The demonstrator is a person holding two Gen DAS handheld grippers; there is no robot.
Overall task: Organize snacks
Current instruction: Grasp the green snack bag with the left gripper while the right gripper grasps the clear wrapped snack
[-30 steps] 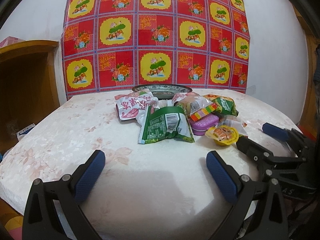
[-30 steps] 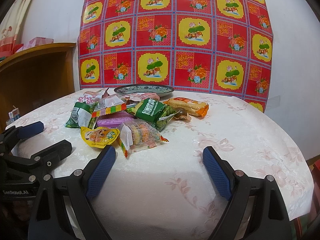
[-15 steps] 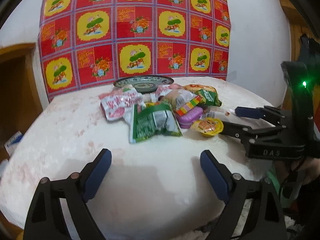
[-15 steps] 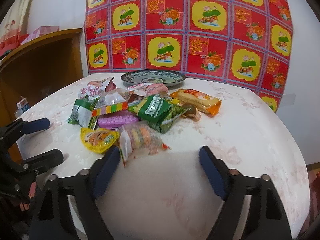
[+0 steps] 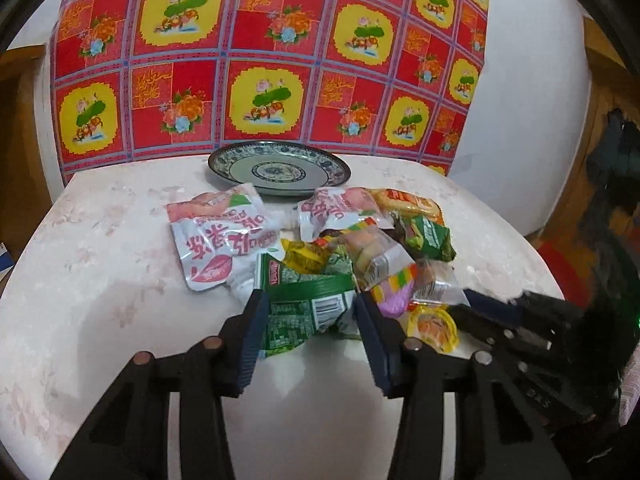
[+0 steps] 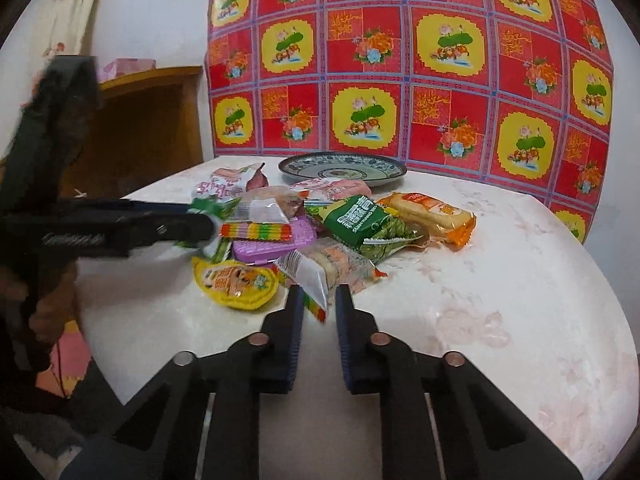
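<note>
A heap of snack packets lies on the white floral table (image 5: 100, 280), in front of a patterned plate (image 5: 218, 164) (image 6: 292, 168). My left gripper (image 5: 308, 304) has its jaws closing around a green snack packet (image 5: 304, 316), which bunches up between the pads. Seen in the right wrist view, the left gripper (image 6: 208, 220) reaches in from the left with that packet at its tips. My right gripper (image 6: 320, 300) is shut on the end of a clear biscuit packet (image 6: 336, 264). A yellow jelly cup (image 6: 236, 280) lies just left of it.
The heap also holds pink pouches (image 5: 220, 240), a purple box (image 6: 272, 240), a second green packet (image 6: 360, 220) and an orange packet (image 6: 432, 212). A wooden cabinet (image 6: 160, 120) stands at the left. A red and yellow cloth (image 5: 280, 60) covers the wall behind.
Both grippers went from wide open to closed in. The left one moved forward onto the green packet and took hold of it. The right one closed on the clear packet's end.
</note>
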